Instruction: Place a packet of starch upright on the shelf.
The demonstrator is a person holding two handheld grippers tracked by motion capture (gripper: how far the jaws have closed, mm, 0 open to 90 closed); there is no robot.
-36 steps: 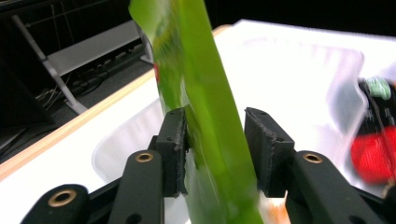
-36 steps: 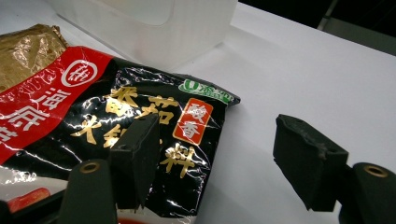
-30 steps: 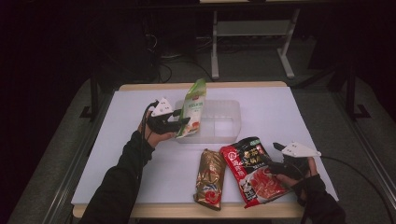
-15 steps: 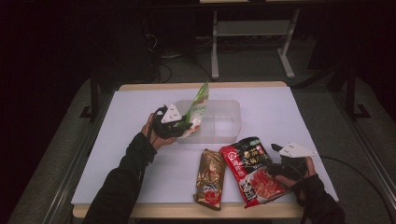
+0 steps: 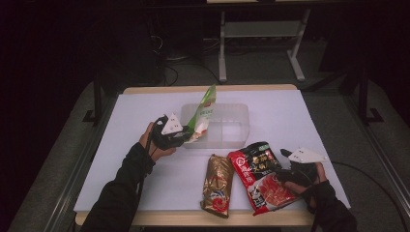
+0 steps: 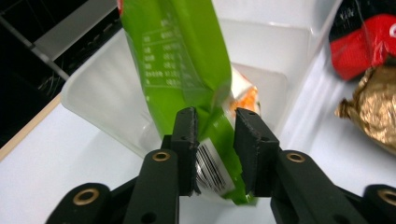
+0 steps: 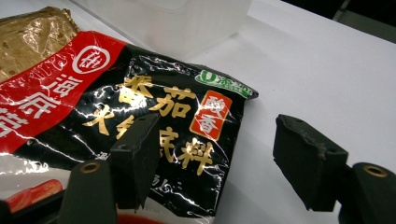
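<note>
Carefully: left gripper point(image 6: 212, 140) jaws pinch green pouch point(image 5: 203, 112) over clear bin point(image 5: 237, 126); lower before releasing. Right gripper point(image 7: 224, 163) jaws open beside bin.

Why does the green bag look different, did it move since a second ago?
Yes. The green bag, pinched by the left gripper, has tilted and shifted right, further over the clear bin, which stayed put.

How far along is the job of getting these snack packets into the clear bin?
Nothing clearly sits in the clear bin yet. In hand: the left gripper pinches the green packet at its lower edge, tilted over the bin's near wall. Left: the gold packet and the red-and-black packet lie on the table; the right gripper is open at the latter's edge.
</note>
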